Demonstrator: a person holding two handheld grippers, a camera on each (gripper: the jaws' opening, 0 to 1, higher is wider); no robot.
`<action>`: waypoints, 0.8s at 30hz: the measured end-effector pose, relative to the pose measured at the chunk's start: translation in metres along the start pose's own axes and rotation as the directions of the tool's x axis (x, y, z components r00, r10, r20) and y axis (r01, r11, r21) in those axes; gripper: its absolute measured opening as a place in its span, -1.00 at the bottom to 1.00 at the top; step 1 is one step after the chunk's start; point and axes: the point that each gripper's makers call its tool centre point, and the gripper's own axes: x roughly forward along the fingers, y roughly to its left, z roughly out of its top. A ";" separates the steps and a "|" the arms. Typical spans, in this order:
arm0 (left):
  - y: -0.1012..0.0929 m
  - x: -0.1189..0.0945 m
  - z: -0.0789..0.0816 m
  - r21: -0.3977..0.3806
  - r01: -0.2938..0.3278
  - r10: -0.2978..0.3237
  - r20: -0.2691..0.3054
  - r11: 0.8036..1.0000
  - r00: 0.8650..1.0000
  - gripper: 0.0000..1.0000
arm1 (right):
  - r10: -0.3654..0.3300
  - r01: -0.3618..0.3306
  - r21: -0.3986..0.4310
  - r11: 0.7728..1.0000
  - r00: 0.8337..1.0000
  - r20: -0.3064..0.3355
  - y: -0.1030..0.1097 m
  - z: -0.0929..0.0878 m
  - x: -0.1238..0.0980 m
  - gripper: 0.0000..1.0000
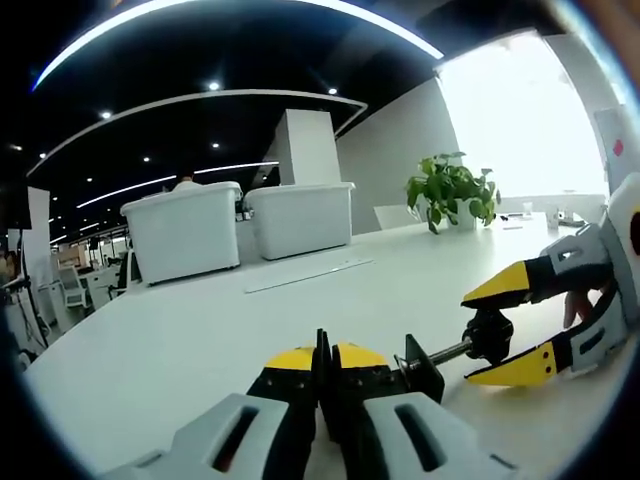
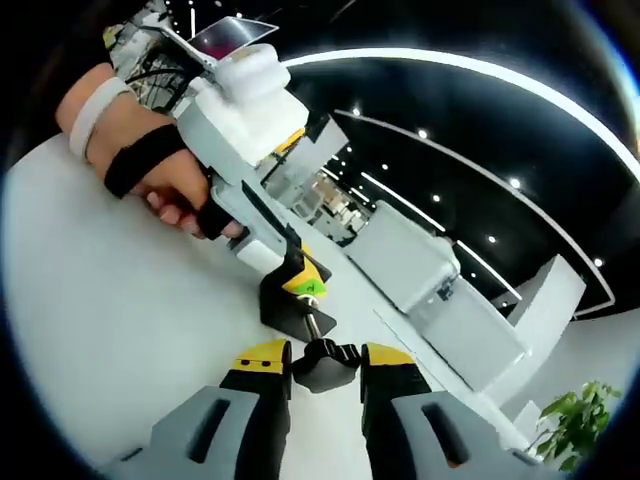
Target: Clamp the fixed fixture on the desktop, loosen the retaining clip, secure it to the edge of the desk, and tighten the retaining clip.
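The fixed fixture is a small black screw clamp [image 1: 421,371] with a threaded rod ending in a black knob [image 1: 492,333]. It sits low over the white desk [image 1: 200,330]. My left gripper [image 1: 322,352] is shut on the clamp's black body. From the right, my right gripper [image 1: 470,339] has its yellow jaws closed around the knob. In the right gripper view the knob [image 2: 325,368] is pinched between my right gripper [image 2: 325,352], and beyond it the left gripper [image 2: 300,285] grips the clamp body [image 2: 285,312].
Two white lidded bins [image 1: 185,230] [image 1: 300,215] stand at the back of the desk, with a thin flat strip [image 1: 310,275] lying before them. A potted plant [image 1: 450,190] is at the far right. A person's strapped hand [image 2: 170,190] holds the left gripper.
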 end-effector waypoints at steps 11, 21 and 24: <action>0.000 0.002 -0.001 -0.009 0.003 -0.003 0.000 1.000 1.000 -0.89 | 0.012 -0.076 0.887 0.455 0.997 0.079 -0.036 -0.004 -0.007 -0.05; -0.002 0.001 0.000 -0.007 0.011 -0.011 0.002 1.000 1.000 -0.89 | 0.185 0.012 1.000 0.006 0.983 -0.013 -0.013 -0.042 -0.006 -0.53; -0.003 0.001 0.000 -0.007 0.012 -0.012 0.002 1.000 1.000 -0.89 | 0.202 -0.009 0.999 -0.036 0.979 0.016 -0.010 -0.037 -0.002 -0.58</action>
